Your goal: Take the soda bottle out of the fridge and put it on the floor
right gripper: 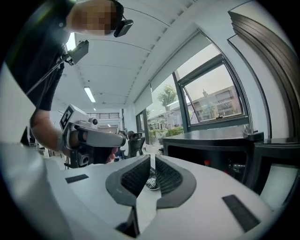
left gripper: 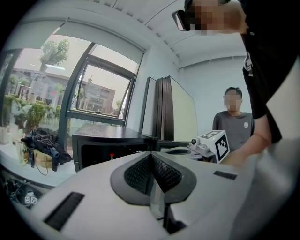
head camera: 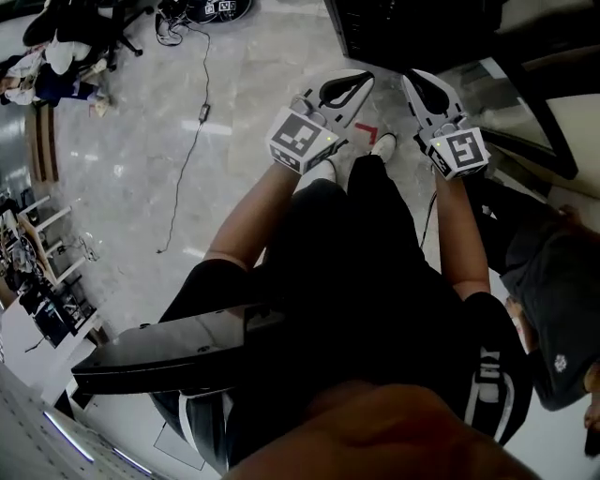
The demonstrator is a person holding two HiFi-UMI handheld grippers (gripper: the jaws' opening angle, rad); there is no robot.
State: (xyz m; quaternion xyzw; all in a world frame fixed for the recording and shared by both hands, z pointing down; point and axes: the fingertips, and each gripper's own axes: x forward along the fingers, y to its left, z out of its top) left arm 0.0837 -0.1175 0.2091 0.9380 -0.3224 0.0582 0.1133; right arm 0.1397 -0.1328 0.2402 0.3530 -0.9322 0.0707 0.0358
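No soda bottle shows in any view. A low black fridge-like cabinet [head camera: 412, 28] stands just ahead of me; its dark front with a small red light faces the left gripper view [left gripper: 110, 152] and the right gripper view [right gripper: 211, 150]. Its door looks closed. I hold both grippers side by side above my legs, pointing at the cabinet. My left gripper [head camera: 361, 82] [left gripper: 151, 154] is shut with nothing between its pads. My right gripper [head camera: 417, 80] [right gripper: 152, 157] is also shut and empty. Each gripper shows in the other's view.
A person in a grey shirt [left gripper: 232, 124] stands close at my right [head camera: 553, 300]. A cable [head camera: 187, 141] trails over the pale marble floor [head camera: 253, 84] at the left. A red mark [head camera: 366, 131] lies by my shoes. A black chair part [head camera: 169, 352] is near my left leg.
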